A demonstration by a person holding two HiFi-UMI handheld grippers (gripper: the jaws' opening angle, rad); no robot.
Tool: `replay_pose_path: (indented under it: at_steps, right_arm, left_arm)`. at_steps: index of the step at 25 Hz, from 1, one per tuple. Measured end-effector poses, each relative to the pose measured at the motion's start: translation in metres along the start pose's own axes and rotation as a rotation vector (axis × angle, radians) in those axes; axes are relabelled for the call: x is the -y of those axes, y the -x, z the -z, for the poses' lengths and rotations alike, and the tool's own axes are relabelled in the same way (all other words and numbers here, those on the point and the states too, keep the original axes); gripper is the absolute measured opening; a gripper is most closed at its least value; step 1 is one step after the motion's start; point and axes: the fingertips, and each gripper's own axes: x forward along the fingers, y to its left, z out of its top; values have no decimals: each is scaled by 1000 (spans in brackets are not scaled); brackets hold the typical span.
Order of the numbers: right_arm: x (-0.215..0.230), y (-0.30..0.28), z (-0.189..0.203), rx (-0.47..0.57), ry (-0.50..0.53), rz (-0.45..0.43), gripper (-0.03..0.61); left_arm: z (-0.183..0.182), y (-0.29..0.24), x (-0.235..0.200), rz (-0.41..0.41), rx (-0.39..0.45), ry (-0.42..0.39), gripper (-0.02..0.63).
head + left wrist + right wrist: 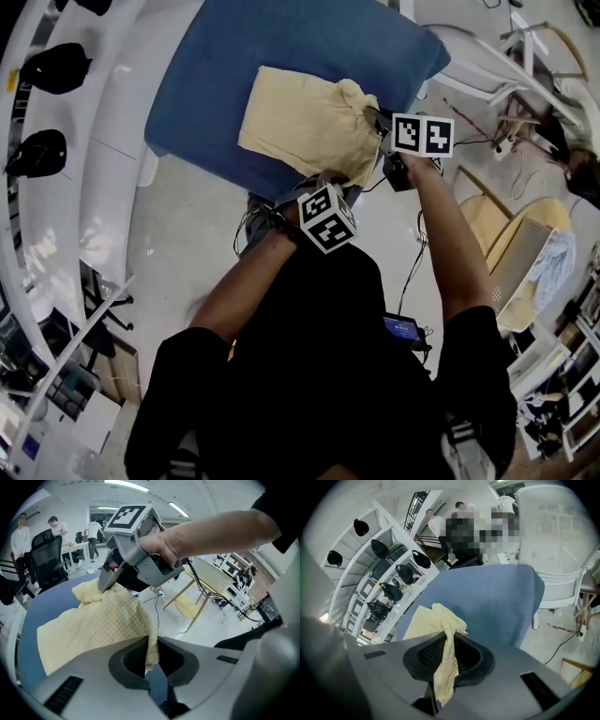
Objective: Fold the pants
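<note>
1. One blue-covered bench [206,84] fills the upper left of the head view.
2. One pair of pale yellow pants [300,127] lies on the bench. It is flat towards the left and bunched at its right edge, near the bench's edge.
3. The left claw [151,660] is pressed together, pinching a thin fold at the edge of the pants.
4. The right claw [443,677], near the left one, is clamped on a bunched corner of the same fabric.
5. There are two claws, and both are gripping. A fold appears to be in hand. The next move is probably to carry the held edge across to the opposite edge, keeping it even, and then release.
</note>
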Motion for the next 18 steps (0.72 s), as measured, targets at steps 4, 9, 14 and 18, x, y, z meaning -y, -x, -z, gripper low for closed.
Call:
replay_pose_path:
  at_steps: [4,9,14,18]
  right_arm:
    - [12,1,8,-2,-48,8,44]
    - [19,1,20,-76,158,110,201]
    - [17,8,14,-38,190,155,201]
    - [16,22,-7,96,205,212,196]
  left_arm:
    - [-4,-8,7,27,13,-6,81]
    - [-2,-7,6,20,1,-24,209]
    - [2,1,-7,3,-4,-7,209]
    - [8,4,-23,-13,-13,8,209]
